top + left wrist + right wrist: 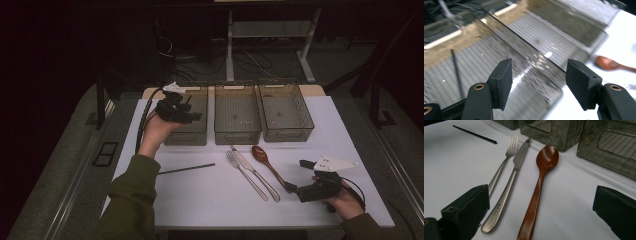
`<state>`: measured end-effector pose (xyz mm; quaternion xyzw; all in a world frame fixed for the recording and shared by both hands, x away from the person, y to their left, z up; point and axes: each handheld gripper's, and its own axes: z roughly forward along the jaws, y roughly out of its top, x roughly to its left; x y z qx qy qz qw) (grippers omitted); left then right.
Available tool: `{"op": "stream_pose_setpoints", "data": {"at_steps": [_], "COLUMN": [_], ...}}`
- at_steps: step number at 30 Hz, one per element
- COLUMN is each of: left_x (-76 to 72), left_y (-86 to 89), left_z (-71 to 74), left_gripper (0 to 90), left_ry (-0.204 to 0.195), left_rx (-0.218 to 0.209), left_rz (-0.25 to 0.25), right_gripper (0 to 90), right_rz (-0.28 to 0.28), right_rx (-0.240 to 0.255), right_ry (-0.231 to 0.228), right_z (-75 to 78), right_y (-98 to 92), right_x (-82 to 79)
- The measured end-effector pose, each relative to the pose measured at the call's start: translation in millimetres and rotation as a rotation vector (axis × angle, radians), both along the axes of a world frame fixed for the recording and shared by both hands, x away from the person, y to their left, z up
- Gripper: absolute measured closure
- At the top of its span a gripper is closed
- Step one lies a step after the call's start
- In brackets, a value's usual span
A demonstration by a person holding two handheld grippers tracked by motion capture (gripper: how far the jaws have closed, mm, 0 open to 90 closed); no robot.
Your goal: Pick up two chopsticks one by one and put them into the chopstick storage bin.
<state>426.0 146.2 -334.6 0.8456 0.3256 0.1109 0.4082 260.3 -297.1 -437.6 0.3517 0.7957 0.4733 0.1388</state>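
**Both claws spread, one by the spoon, one over the left bin**

Nearest, at the front right of the white bench (pixel 200 205): right claw (pixel 302 178), held low in the person's right hand, jaws spread wide, nothing pinched. Just ahead of its pads, the handle end of a brown wooden spoon (pixel 267 165), flat on the bench, bowl toward the bins. In the right gripper view, spoon handle between the two black pads but apart from both.

Just left of the spoon: a steel knife (pixel 255 172) and, beside that, a steel fork (pixel 245 175), all three roughly parallel, tips toward the bins. Knife and fork very close together, touching or not impossible to tell.

Further left, near the green sleeve: a thin black chopstick (pixel 187 168), alone on the bench, well apart from the cutlery.

Behind these, along the far edge, three clear plastic bins in a row: left bin (pixel 185 140), middle bin (pixel 237 135), right bin (pixel 287 134).

Above the left bin, raised off the bench in the left hand: left claw (pixel 194 107), jaws likewise spread, nothing between the pads. In the left gripper view, bin walls and ribbed floors beyond the open jaws, and inside the left bin a second chopstick (pixel 456 75), lying on its floor.

Farthest, past the bench: dark floor, cables, desk legs.
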Motion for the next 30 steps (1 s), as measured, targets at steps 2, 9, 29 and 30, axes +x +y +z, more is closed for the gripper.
{"op": "stream_pose_setpoints", "data": {"at_steps": [2, 9, 29, 30], "left_x": [-14.4, -58.8, -78.7, -77.9], "left_y": [1.1, 12.4, 39.1, 39.3], "left_z": [-2.9, -29.7, -101.4, -102.7], "left_gripper": [37.7, 47.6, 73.9, 74.3], "left_ry": [-0.003, -0.005, 0.099, 0.102], "left_rx": [0.008, -0.001, 0.037, 0.046], "left_rz": [-0.022, -0.103, -0.197, -0.207], "right_gripper": [0.3, 0.3, 0.3, 0.3], "right_rz": [0.000, 0.001, 0.003, 0.004], "right_rx": [0.000, -0.002, -0.010, -0.009], "right_ry": [-0.001, -0.002, -0.004, -0.003], "right_z": [0.1, 0.2, -0.7, -0.7], "right_y": [-0.1, 0.3, 1.5, 1.5], "right_x": [-0.1, 0.0, 0.4, 0.4]}}
